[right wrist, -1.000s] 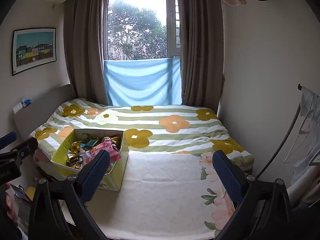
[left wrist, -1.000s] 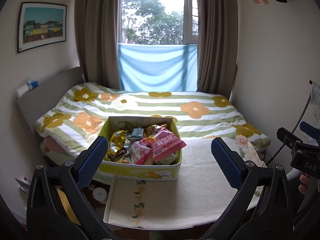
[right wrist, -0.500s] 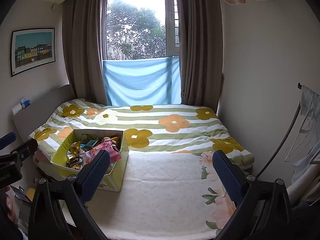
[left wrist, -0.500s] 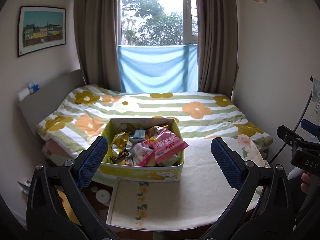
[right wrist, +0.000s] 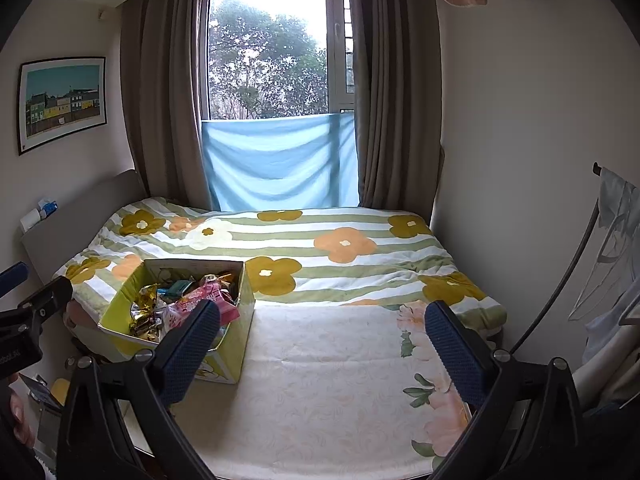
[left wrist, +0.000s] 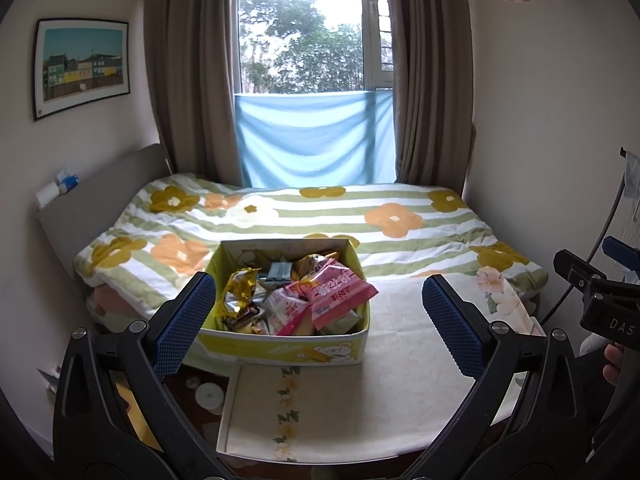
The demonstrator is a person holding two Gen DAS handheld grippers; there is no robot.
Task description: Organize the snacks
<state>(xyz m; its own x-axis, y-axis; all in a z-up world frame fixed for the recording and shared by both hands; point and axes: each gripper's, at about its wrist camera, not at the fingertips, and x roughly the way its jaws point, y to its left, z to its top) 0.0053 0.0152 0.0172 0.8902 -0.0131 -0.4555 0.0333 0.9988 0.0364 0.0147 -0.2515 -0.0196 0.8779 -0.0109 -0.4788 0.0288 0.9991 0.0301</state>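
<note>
A yellow-green cardboard box (left wrist: 280, 346) stands at the foot of the bed, full of snack packets. On top lies a pink packet (left wrist: 340, 294), with a gold foil packet (left wrist: 236, 292) to its left. My left gripper (left wrist: 318, 322) hangs open just in front of the box, nothing between its blue pads. In the right wrist view the same box (right wrist: 236, 344) sits at the left, and my right gripper (right wrist: 322, 346) is open over the cream cloth, to the right of the box. Each gripper shows at the edge of the other's view.
A cream floral cloth (left wrist: 400, 380) covers the bed's near end, beyond it a striped flower quilt (right wrist: 340, 248). A grey headboard (left wrist: 100, 196) is at the left, curtains and a window behind, and a clothes rack (right wrist: 608, 240) at the right wall.
Both views have shifted slightly, with the box a little lower and nearer in the left wrist view. Both grippers stay open and nothing was picked up.
</note>
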